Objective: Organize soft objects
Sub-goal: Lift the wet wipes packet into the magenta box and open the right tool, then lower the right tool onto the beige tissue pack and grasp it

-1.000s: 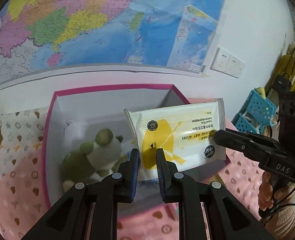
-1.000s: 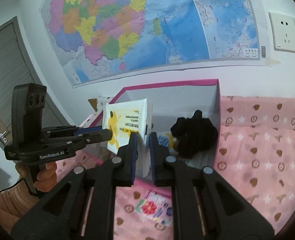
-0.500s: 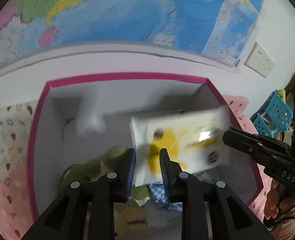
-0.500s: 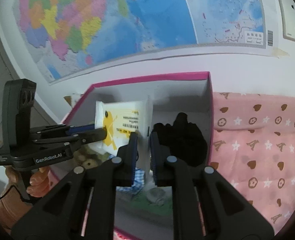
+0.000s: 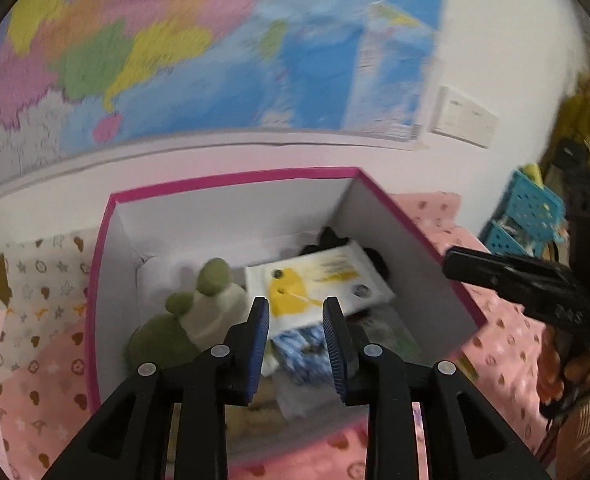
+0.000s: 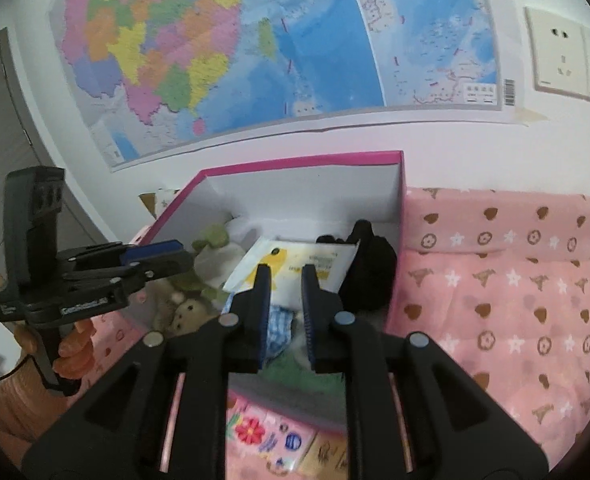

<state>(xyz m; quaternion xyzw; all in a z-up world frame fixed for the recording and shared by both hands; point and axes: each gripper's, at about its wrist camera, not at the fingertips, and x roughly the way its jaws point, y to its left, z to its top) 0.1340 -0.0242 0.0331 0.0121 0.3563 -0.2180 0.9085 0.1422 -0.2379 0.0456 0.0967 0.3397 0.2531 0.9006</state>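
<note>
Nearest, the left gripper (image 5: 295,332) is opening, nothing pinched. The right gripper (image 6: 286,300) hangs slightly spread, empty too. Beyond them the wipes pack (image 5: 315,284) lies mid-frame inside the pink box (image 5: 231,182), propped on a green plush (image 5: 199,304), apparently just dropped there.

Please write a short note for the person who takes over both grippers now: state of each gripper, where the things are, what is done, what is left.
Left gripper: jaws opening, nothing pressed between them.
Right gripper: jaws slightly apart, holding nothing.
Wet wipes pack: lying inside the pink box, on top of the other soft things, between the green plush toy and the black cloth item.
Done: the pack is in the box.
Left: draw both grippers back. A flowered packet lies in front of the box, maybe next.
</note>
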